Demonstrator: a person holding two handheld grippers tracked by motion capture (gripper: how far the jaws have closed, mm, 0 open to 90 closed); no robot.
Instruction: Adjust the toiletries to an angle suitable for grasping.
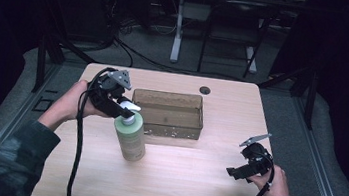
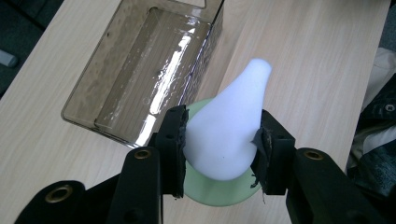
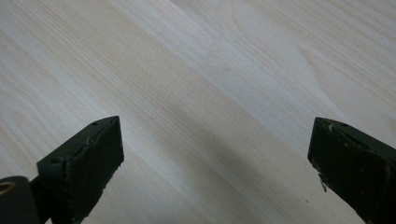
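A pale green pump bottle [image 1: 130,140] stands upright on the wooden table [image 1: 187,185], just in front of the left end of a clear brown plastic bin [image 1: 168,113]. Its white pump head [image 2: 231,123] sits between the pads of my left gripper [image 1: 123,109], which is shut on it from the left side. In the left gripper view the green bottle shoulder [image 2: 215,191] shows under the pump head and the bin [image 2: 140,74] lies beyond. My right gripper [image 1: 235,172] hovers low over the table's right front, jaws wide open with only bare wood [image 3: 210,93] between them.
The bin looks empty and lies across the table's middle. A small round hole [image 1: 204,89] marks the table's far side. Table legs and cables stand on the floor behind. The person's forearms come in at both lower corners.
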